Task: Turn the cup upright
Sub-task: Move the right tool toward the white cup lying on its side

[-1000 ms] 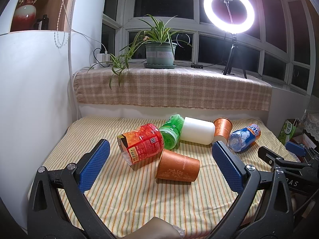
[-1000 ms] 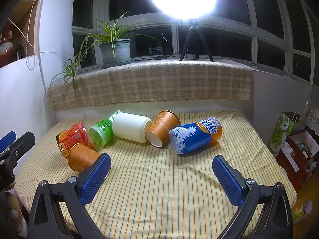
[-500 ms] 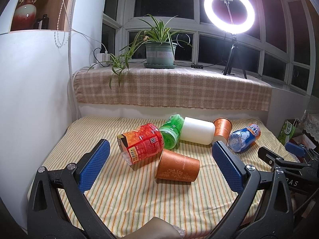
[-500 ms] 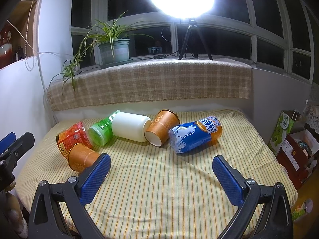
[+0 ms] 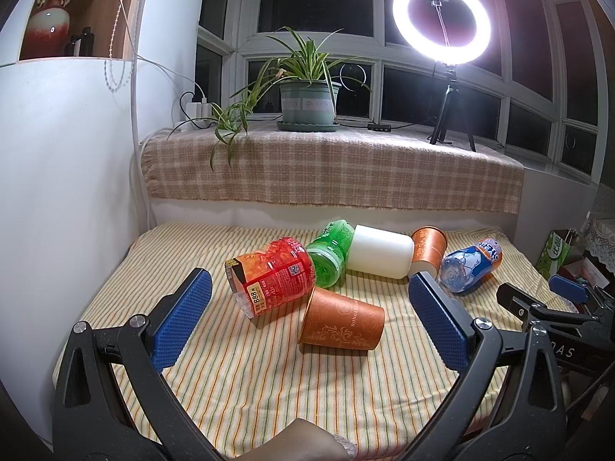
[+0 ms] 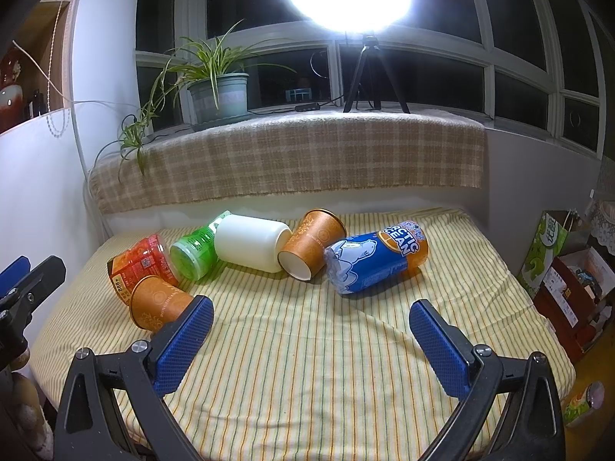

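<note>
**Grippers wait wide, cups not yet touched**

While almost nothing has shifted over the last second, only a hair of camera drift, the task has evidently not begun: every container lies where it lay. In the left wrist view the near orange paper cup (image 5: 342,324) lies on its side at centre frame on the striped bed cover (image 5: 269,384), its wide mouth toward the red jar (image 5: 271,278), which it touches. A second orange paper cup (image 6: 310,244) lies tipped in the right wrist view, centre, between the white jar (image 6: 251,243) and the blue Arctic Ocean can (image 6: 376,261). The left gripper (image 5: 307,319) hovers spread wide, framing the near cup without contact. The right gripper (image 6: 309,344) is equally spread and holds nothing, over bare cloth.
</note>
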A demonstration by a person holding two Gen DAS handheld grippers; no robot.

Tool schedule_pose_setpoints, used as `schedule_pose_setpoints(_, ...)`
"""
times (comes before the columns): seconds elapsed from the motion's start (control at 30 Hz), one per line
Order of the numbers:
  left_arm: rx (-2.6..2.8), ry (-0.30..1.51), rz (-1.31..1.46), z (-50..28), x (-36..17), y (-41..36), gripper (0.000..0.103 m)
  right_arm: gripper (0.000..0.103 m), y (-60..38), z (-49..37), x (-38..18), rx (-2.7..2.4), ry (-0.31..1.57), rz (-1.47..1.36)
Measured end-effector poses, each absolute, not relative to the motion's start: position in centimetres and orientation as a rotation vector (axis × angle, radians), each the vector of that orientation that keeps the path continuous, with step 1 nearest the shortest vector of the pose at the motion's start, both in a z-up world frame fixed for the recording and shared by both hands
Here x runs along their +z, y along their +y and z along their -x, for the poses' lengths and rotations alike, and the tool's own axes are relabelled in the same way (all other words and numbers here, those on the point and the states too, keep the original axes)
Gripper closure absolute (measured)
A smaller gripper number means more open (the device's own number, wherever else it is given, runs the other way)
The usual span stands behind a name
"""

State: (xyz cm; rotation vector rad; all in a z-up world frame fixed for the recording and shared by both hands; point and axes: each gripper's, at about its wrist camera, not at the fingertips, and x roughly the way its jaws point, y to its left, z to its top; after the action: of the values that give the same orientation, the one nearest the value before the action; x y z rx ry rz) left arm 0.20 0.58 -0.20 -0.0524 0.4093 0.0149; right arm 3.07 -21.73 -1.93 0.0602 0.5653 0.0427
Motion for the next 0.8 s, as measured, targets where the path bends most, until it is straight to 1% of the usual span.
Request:
schedule_pose_setpoints(0.43, 0.016, 0.411, 0.052, -0.2, -0.2, 0.6, 0.000, 0.000, -22.1, -3.2, -2.2, 0.040, 0.576, -0.067)
schedule_pose_setpoints(0.8, 0.032, 0.430, 0.064, -0.2, -1.3, 1.1, 0.000, 0.000, -23.4, -4.6, -2.3, 0.037, 0.612, -0.104)
